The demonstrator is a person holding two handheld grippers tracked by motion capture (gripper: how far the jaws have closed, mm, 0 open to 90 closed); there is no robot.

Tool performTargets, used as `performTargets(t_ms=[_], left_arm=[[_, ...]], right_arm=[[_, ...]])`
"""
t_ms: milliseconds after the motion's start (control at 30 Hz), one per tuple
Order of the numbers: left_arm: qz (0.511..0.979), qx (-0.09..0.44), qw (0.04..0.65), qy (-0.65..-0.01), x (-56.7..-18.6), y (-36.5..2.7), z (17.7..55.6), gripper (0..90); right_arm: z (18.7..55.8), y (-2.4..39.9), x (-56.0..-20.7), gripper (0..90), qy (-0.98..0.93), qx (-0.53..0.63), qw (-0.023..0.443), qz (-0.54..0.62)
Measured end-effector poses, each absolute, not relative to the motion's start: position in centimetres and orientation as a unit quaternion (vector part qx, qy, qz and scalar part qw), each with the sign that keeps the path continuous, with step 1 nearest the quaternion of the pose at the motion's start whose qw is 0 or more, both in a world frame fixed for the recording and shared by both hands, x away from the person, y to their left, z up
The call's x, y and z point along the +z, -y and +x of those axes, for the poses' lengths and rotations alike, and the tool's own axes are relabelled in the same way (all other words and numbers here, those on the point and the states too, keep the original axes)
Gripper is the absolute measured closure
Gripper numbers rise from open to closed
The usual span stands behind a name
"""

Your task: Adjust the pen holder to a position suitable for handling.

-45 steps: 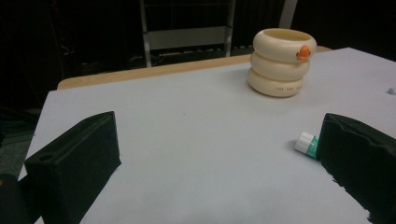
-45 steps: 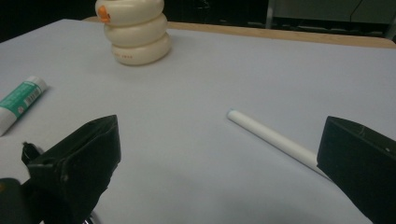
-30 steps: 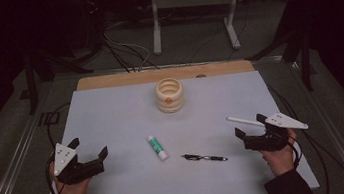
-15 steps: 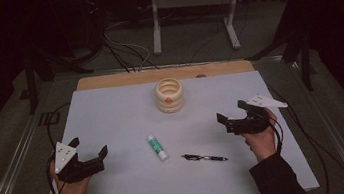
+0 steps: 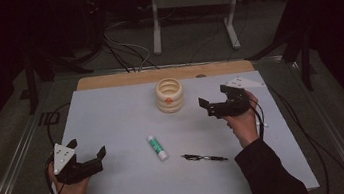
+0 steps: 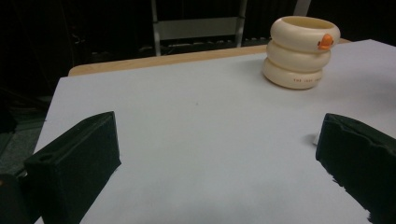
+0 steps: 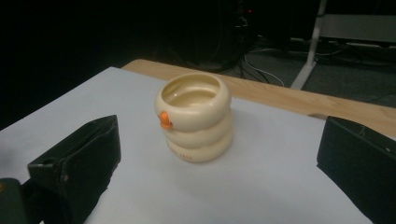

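A cream ringed cup with an orange beak (image 5: 169, 95) (image 6: 299, 51) (image 7: 194, 115) stands upright at the table's far middle. My right gripper (image 5: 210, 107) (image 7: 219, 172) hovers open just right of the cup, jaws pointing at it and apart from it. A white glue stick with a green cap (image 5: 157, 147) lies mid-table. A black pen (image 5: 204, 157) lies to its right, nearer the front. My left gripper (image 5: 98, 159) (image 6: 219, 172) rests open at the front left, nothing between its jaws.
The white table sheet (image 5: 112, 120) covers a wooden board whose far edge (image 5: 122, 79) shows. Beyond it stand a metal stand's legs (image 5: 190, 19) and floor cables (image 5: 123, 48). Cables (image 5: 288, 112) trail off the table's right side.
My right gripper has moved from the front right up and leftwards, toward the cup, and now points at it. The left gripper has stayed put.
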State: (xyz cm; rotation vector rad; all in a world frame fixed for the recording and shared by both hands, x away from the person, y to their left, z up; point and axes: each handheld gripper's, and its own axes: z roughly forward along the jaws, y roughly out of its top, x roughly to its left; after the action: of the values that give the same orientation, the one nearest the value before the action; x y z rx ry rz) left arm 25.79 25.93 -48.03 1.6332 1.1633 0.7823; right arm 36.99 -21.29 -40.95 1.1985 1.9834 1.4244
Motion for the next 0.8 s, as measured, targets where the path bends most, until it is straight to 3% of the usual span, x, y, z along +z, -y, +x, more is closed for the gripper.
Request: performTargets(t_ms=[800], left_arm=[[0.67,0.319,0.475,-0.473,-48.2,-25.6,26.0,0.2]], right_arm=[[44.9,16.7,-40.7,0.0,-0.744,0.461,0.183,0.448]])
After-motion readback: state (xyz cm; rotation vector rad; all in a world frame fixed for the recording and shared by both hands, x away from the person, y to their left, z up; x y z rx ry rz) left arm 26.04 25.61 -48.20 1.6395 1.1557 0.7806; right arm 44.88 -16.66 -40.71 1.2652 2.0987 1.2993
